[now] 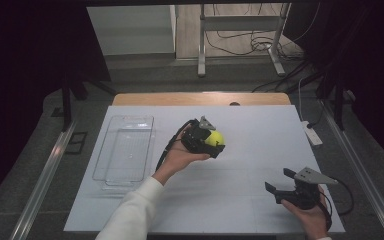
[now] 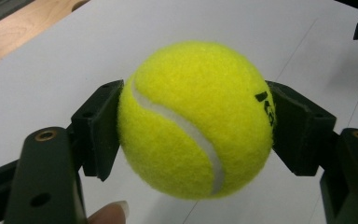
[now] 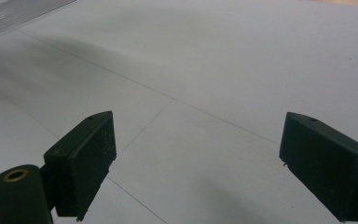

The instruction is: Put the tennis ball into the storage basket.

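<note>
A yellow tennis ball (image 1: 215,138) is held near the middle of the white table sheet, with my left gripper (image 1: 211,140) shut on it. In the left gripper view the ball (image 2: 196,119) sits squeezed between the two black pads (image 2: 98,128), a white seam curving across it. My right gripper (image 1: 279,184) rests near the front right of the sheet, held by a hand, open with nothing between its jaws. The right gripper view shows its pads (image 3: 84,158) wide apart over bare white sheet.
A clear plastic tray (image 1: 125,150) lies on the left part of the sheet (image 1: 240,165). The wooden table edge (image 1: 200,98) shows at the back. A white power strip (image 1: 312,133) hangs by the right edge. Metal stand legs and cables stand on the floor beyond.
</note>
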Available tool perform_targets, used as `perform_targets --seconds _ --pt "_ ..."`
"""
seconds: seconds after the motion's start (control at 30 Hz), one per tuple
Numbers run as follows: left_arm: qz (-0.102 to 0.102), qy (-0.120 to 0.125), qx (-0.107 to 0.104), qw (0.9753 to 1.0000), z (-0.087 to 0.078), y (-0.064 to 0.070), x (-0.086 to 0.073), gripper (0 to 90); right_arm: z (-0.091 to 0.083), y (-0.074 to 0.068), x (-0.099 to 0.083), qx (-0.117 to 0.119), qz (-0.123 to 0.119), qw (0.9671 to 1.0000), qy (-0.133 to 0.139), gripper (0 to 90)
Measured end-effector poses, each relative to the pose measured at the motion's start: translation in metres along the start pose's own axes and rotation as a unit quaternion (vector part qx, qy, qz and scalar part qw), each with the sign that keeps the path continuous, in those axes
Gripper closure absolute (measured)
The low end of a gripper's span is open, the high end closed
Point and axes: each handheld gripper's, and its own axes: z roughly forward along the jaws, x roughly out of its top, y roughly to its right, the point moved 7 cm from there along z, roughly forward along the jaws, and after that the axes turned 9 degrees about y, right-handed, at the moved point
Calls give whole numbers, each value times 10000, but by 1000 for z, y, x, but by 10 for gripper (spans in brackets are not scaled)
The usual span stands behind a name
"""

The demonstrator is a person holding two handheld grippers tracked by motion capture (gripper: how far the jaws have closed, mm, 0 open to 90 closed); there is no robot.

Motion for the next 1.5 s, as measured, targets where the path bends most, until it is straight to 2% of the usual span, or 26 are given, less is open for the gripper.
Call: perform_targets --seconds 0.63,1.5 --pt "20 236 36 9997 -14 -2 11 271 0 0 0 -5 0 10000 2 112" --pt "-56 477 235 9986 -36 -19 20 271 0 0 0 -10 1 10000 -4 112"
